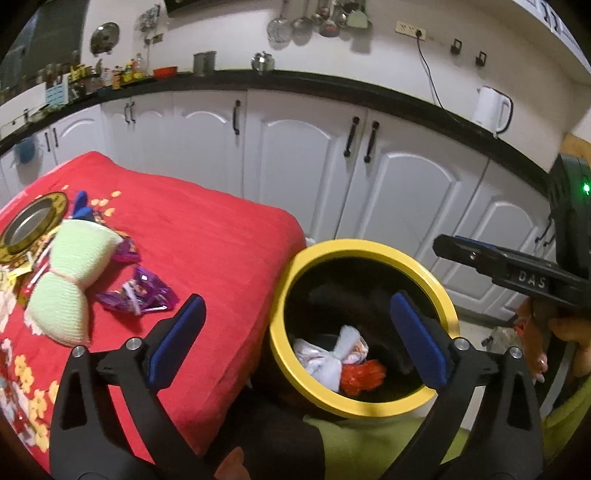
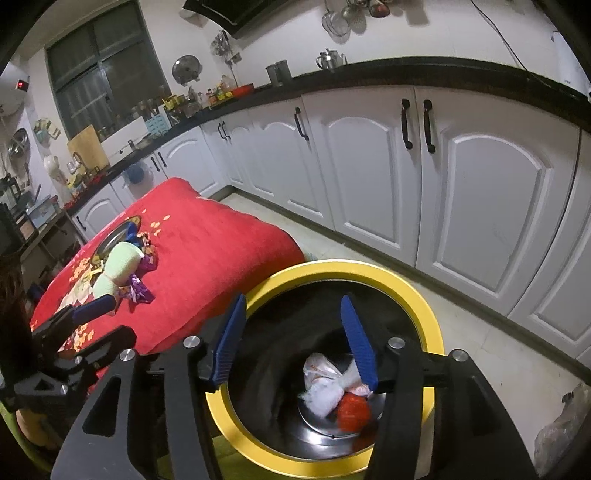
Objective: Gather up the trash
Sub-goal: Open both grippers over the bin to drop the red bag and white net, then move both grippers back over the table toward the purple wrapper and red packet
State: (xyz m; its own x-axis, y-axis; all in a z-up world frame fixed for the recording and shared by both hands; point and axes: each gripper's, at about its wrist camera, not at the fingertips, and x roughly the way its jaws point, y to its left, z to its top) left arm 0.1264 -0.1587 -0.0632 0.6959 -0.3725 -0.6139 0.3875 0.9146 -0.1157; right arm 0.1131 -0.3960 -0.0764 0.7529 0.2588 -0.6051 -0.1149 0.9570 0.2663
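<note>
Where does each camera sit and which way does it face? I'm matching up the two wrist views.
Left wrist: on the left gripper, angled down at the red-covered table and yellow-rimmed bin; its open fingers, the right gripper and a hand show.
Right wrist: on the right gripper, above the bin; its open fingers and the left gripper show.
Shared: bin, white bag, red wrapper, table, green cloth, white cabinets.

Home kitchen. White arched-panel base cabinets (image 2: 480, 184) with black handles run under a black countertop (image 1: 332, 83). Ladles and strainers (image 1: 295, 24) hang on the wall, white electric kettle (image 1: 491, 109) plugged into a wall socket (image 1: 410, 29), steel teapot (image 2: 330, 59), spice bottles (image 2: 218, 92), cutting board (image 2: 88, 147), window (image 2: 103, 70), range hood (image 2: 236, 11) overhead.
</note>
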